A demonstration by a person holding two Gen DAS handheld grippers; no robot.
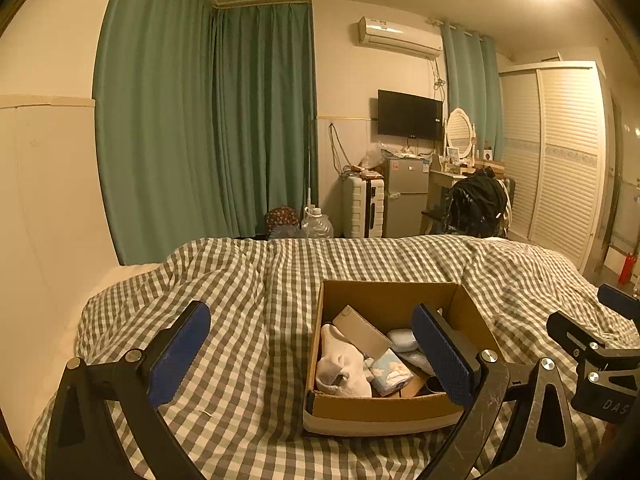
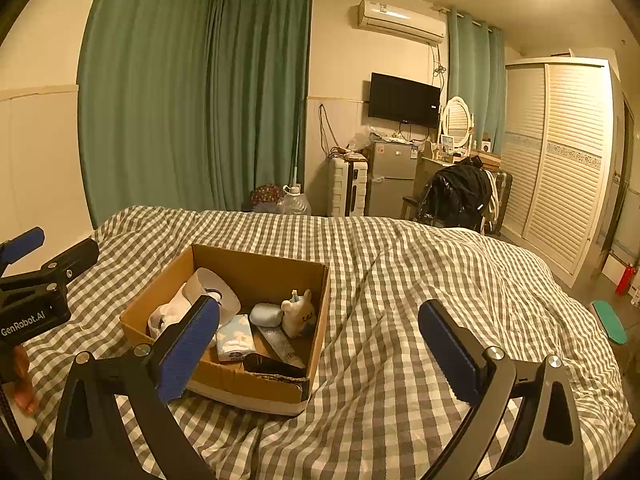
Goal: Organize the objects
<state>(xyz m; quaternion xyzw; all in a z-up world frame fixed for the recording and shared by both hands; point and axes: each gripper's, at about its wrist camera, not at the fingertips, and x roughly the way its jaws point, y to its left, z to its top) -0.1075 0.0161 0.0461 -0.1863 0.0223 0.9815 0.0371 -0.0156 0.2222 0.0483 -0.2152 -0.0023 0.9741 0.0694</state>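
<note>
An open cardboard box [image 1: 384, 404] sits on the checked bedcover and also shows in the right wrist view [image 2: 248, 380]. It holds a white sock [image 1: 340, 364], a blue-patterned tissue pack [image 2: 235, 338], a pale blue case [image 2: 267, 314], a small white plush animal [image 2: 298, 312], a tube [image 2: 280, 344], a dark case [image 2: 272, 365] and a toilet roll [image 2: 216, 288]. My left gripper [image 1: 312, 354] is open and empty just left of the box, its right finger over the box. My right gripper [image 2: 320, 350] is open and empty to the right of the box.
The checked bed [image 2: 400, 272] fills the foreground. Beyond it stand green curtains [image 1: 208, 120], a white suitcase [image 1: 362, 204], a small fridge [image 1: 406, 196], a chair with dark clothes [image 2: 456, 196] and a louvred wardrobe [image 2: 560, 160]. A red extinguisher [image 2: 625, 278] stands on the floor.
</note>
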